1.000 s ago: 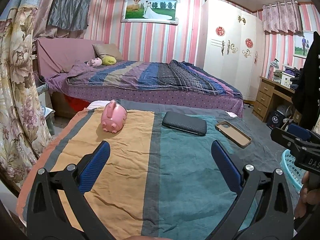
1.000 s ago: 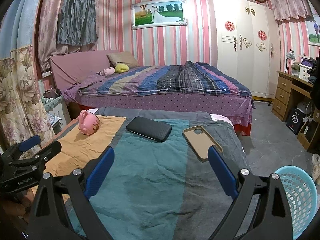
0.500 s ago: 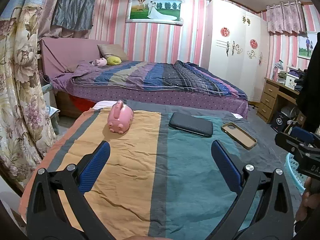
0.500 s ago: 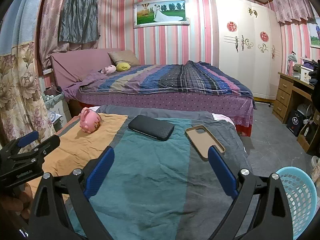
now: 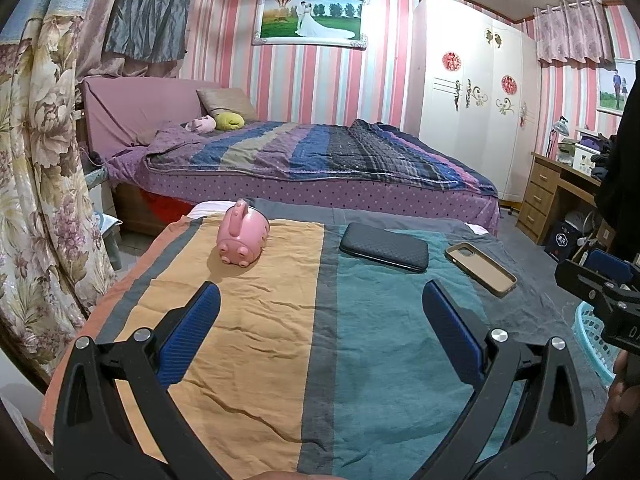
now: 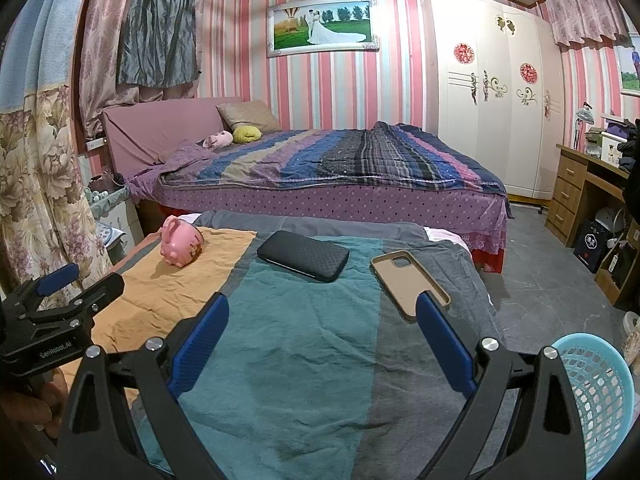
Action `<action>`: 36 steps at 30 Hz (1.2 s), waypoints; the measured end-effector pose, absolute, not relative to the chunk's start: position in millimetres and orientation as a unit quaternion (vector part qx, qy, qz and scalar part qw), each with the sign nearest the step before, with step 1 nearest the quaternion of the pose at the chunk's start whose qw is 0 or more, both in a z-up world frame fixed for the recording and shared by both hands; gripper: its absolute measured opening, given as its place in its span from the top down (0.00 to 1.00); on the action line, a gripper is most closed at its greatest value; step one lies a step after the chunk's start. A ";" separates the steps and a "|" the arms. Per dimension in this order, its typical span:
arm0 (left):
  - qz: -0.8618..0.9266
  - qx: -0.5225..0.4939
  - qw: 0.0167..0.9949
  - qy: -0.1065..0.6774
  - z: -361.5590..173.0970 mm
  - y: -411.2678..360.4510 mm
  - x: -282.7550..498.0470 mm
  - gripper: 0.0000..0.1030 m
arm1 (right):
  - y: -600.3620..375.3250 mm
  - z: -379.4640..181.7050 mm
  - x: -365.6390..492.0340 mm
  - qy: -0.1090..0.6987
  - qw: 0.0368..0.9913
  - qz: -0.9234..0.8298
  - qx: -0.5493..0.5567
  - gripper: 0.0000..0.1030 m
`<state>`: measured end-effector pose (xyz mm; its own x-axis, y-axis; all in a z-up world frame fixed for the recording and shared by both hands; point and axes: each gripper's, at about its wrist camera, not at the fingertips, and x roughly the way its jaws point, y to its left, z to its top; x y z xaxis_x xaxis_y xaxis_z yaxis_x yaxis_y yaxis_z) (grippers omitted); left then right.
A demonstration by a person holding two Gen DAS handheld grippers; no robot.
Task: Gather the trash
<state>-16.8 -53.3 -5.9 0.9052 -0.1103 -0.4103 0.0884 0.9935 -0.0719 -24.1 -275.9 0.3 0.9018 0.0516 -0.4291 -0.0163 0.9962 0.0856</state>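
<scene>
From the left wrist camera, the left gripper (image 5: 320, 312) hangs above a striped cloth (image 5: 248, 320) spread over a low surface, its blue-padded jaws spread wide with nothing between them. Ahead on the cloth lie three things in a row: a pink piggy bank (image 5: 242, 238) toppled on the orange band, a black textured case (image 5: 384, 247) on the teal band, and a tan phone case (image 5: 480, 268) lying open side up on the grey band at the far right. At the right edge the right gripper shows only in part, and below it a slice of a pale blue basket (image 5: 592, 340) stands beside the cloth — the likely bin for the trash.

From the right wrist camera, the right gripper (image 6: 322, 322) is likewise wide open and empty, held over the teal and grey bands. Its right finger (image 6: 440, 332) overlaps the near end of the tan phone case in the picture, though whether it touches cannot be told. The basket sits low at the right, near the cloth's corner, and looks empty where its inside shows.

Judging by this, the task is at its start: nothing is picked up, and both tongs are approaching. The next move calls for choosing one item — the phone case is nearest the right gripper — lowering the jaws to straddle its thin edges, then closing.
</scene>
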 end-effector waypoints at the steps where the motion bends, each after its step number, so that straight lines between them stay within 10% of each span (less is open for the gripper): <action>1: -0.052 -0.028 0.975 0.213 -6.0 -53.0 -16.8 0.05 | -276.2 0.3 -24.1 0.221 0.974 0.018 0.039 0.10; 36: -0.062 -0.040 0.976 0.202 -1.1 -48.8 -18.4 0.05 | -281.8 1.0 -26.1 0.226 0.973 0.018 0.042 0.10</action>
